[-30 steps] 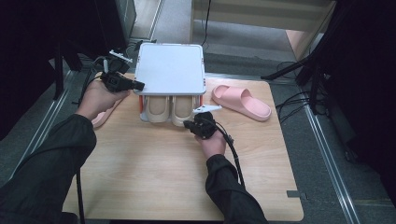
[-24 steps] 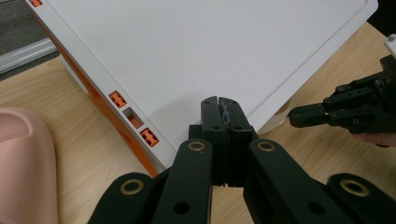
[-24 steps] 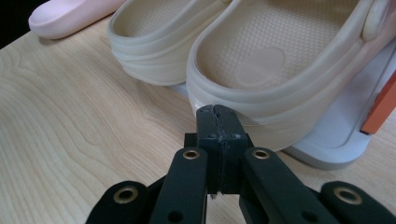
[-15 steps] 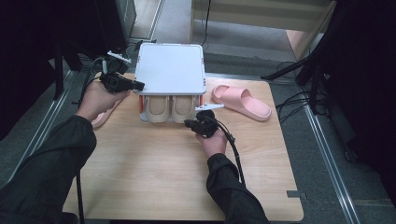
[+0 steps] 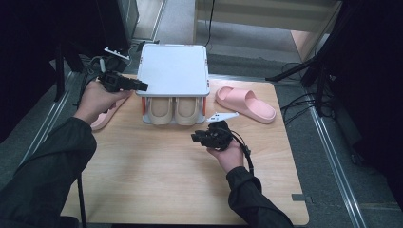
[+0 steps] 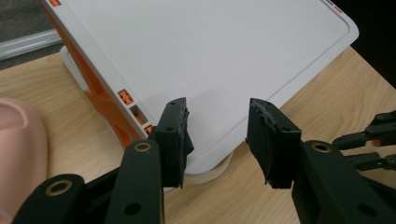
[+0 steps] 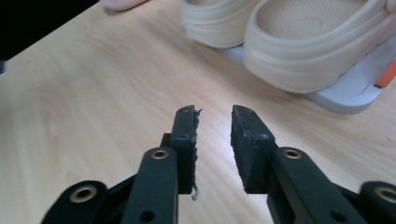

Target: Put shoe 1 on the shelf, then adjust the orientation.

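On the left, our left gripper (image 5: 142, 86) hovers at the rack's (image 5: 173, 71) left front corner, jaws just opened wide with nothing between them; in the left gripper view the white top plate lies straight ahead at twelve o'clock, past the pads.

A pink slipper (image 5: 107, 114) lies under our left hand, at about eight o'clock from the rack. The beige pair (image 5: 175, 111) sits side by side on the lower shelf, with their long axes running front to back.

Our right gripper (image 5: 196, 137) is low over the wooden table (image 5: 157, 180), at about five o'clock from the pair, jaws just parted and empty; in its own view the beige shoes lie at one o'clock, so we judge this hand the nearer to them.

The second pink slipper (image 5: 244, 103) rests at three o'clock from the rack, its long axis slanting across the table. Around us the room is dark, with cables on the grey floor.
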Action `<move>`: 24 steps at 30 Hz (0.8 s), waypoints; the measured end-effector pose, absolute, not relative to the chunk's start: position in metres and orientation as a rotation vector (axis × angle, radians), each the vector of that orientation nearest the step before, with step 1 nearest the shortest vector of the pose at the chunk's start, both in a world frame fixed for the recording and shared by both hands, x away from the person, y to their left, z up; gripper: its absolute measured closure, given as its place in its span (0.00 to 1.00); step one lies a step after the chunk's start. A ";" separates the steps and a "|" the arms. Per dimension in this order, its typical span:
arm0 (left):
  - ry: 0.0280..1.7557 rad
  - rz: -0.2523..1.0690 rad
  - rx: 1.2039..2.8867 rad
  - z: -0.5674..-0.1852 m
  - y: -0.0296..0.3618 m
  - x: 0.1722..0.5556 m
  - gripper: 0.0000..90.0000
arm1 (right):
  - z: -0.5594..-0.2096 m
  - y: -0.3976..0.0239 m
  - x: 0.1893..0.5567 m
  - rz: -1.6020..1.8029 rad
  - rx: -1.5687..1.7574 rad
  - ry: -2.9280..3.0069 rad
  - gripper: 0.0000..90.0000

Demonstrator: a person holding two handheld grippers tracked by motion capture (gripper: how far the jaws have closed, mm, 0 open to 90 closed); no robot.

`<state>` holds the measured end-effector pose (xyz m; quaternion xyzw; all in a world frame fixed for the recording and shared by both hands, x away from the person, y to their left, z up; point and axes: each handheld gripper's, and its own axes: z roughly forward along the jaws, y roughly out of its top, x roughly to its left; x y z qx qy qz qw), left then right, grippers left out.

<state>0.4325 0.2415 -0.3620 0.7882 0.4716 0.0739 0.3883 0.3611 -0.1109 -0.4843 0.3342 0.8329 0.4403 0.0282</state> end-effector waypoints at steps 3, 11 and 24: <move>1.200 0.198 1.998 -0.358 0.248 0.428 0.60 | -0.481 -0.119 0.353 1.391 1.011 2.574 0.75; 1.219 0.232 1.980 -0.349 0.271 0.416 0.58 | -0.473 -0.140 0.337 1.437 0.978 2.568 0.68; 1.282 0.275 1.966 -0.363 0.310 0.399 0.58 | -0.475 -0.163 0.328 1.426 1.002 2.559 0.67</move>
